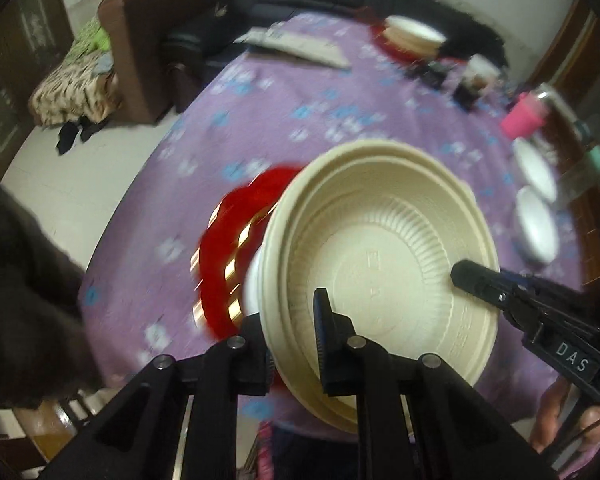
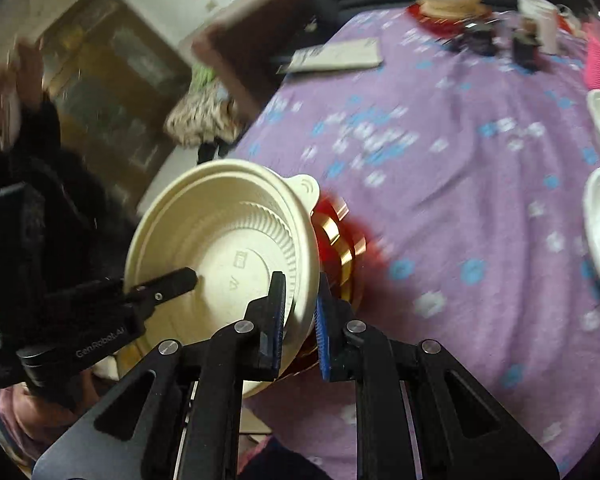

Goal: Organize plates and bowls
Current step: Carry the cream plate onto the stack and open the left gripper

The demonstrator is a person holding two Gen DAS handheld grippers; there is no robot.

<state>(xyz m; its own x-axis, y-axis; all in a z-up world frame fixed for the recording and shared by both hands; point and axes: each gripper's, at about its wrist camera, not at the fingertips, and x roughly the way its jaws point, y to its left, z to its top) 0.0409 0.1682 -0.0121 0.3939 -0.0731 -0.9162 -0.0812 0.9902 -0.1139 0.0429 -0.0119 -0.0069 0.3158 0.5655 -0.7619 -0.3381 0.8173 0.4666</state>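
A cream bowl (image 1: 384, 264) hangs in the air close to both cameras, carried between two grippers above a purple flowered surface (image 1: 340, 120). The left gripper (image 1: 296, 344) is clamped narrow on the bowl's near rim, one finger inside the bowl and one outside. The right gripper (image 2: 300, 316) is pinched the same way on the rim at the opposite side, so the bowl sits between the two hands, open side turned toward the cameras and tilted rather than level. In the left wrist view the right gripper's finger reaches in over the rim from the right; in the right wrist view the left gripper's finger reaches in from the left.

Pressed against the bowl's underside is a red and gold dish (image 1: 236, 264), blurred; it seems to travel with the bowl, though what holds it is hard to tell.

Farther off on the surface, to the right, lie two white bowls (image 1: 536, 200), well apart from the carried one. At the far edge stands a stack of bowls on a red plate (image 1: 412, 38), near a pink cup (image 1: 524, 116). That far stack lies straight ahead of both grippers and looks like the likely place to set the load down.
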